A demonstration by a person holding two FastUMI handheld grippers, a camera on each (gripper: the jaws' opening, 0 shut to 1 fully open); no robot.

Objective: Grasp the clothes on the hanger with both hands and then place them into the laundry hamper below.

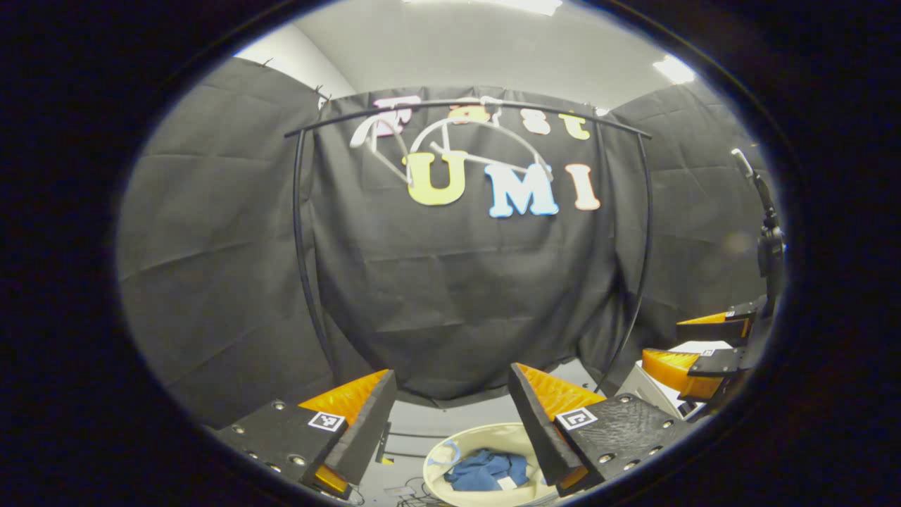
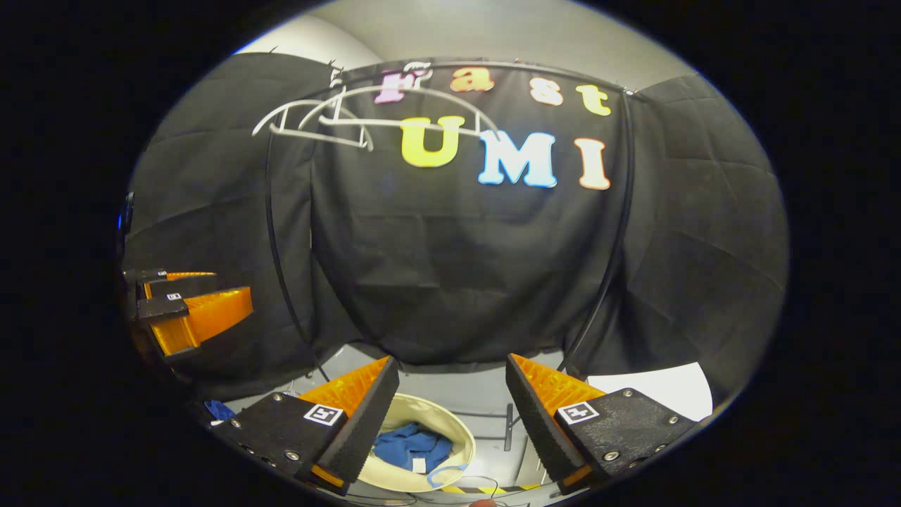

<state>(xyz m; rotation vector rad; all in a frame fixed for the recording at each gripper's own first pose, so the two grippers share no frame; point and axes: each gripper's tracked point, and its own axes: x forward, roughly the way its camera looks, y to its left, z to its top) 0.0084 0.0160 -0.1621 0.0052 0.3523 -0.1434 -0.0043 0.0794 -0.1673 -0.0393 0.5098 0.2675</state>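
looking along the left gripper point(image 1: 450, 415) in the left gripper view, its two fingers stand wide apart and nothing is between them. below the gap, on the grey floor point(image 1: 457, 415), sits the laundry hamper point(image 1: 450, 451), a cream round basket, and the blue clothes point(image 1: 486, 470) lie inside it in a heap with a small white tag on top. the right finger of this gripper covers a part of the hamper's right rim. at the right edge of this view the right gripper point(image 1: 704, 345) is seen from the side, with its fingers apart, in front of a white box point(image 1: 654, 387).

in the right gripper view, the right gripper point(image 2: 450, 415) is also wide, holding nothing. the laundry hamper point(image 2: 450, 422) lies under its left finger and the gap, with the blue clothes point(image 2: 412, 443) in the middle of the hamper. at the left edge of this view the left gripper point(image 2: 204, 310) floats well above the floor; i cannot tell its opening from there. a white sheet point(image 2: 662, 387) lies on the floor by the right finger.

farther out, a black clothes rack point(image 1: 299, 232) stands before the black cloth wall. two white hangers point(image 1: 450, 148) hang bare on the left half of its top bar; they show also in the right gripper view point(image 2: 338, 120), near the top left corner of the rack.
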